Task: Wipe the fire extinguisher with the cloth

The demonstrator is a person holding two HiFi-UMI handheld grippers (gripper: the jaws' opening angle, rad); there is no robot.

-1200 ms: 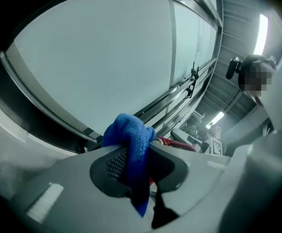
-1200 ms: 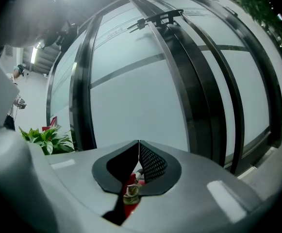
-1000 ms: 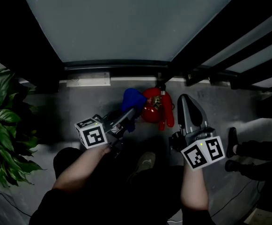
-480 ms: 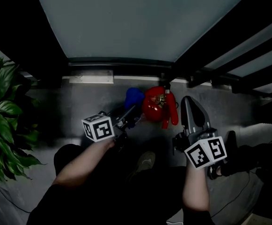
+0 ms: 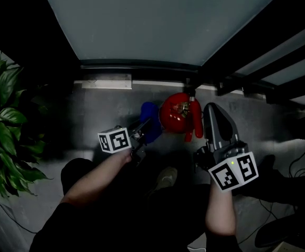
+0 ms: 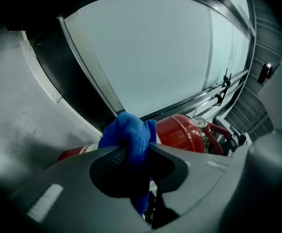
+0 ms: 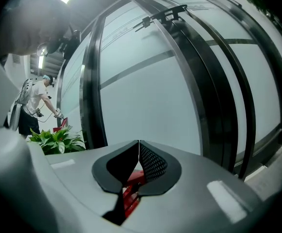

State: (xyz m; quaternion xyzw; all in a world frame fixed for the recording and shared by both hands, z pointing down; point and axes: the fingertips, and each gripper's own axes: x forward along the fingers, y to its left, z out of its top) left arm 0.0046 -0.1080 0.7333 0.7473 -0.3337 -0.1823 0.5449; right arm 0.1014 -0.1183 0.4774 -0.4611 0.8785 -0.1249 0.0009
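Note:
A red fire extinguisher (image 5: 174, 113) stands on the grey floor by the glass wall; I see its top from above, with the red handle and hose (image 5: 196, 121) on its right. My left gripper (image 5: 143, 128) is shut on a blue cloth (image 5: 149, 121), which presses against the extinguisher's left side. In the left gripper view the cloth (image 6: 129, 136) bulges out between the jaws, with the extinguisher's body (image 6: 178, 132) just behind. My right gripper (image 5: 212, 110) is shut, close beside the extinguisher's right side; red parts (image 7: 130, 191) show under its jaws.
A frosted glass panel (image 5: 142, 20) in black frames rises ahead. A leafy plant (image 5: 5, 125) stands at the left. Cables (image 5: 299, 159) lie on the floor at right. My shoe (image 5: 165, 178) is below the extinguisher. In the right gripper view a person (image 7: 34, 101) stands far off.
The cloth in my left gripper has slid from the extinguisher's upper left down its left side toward me. Someone's feet at the right have left the view.

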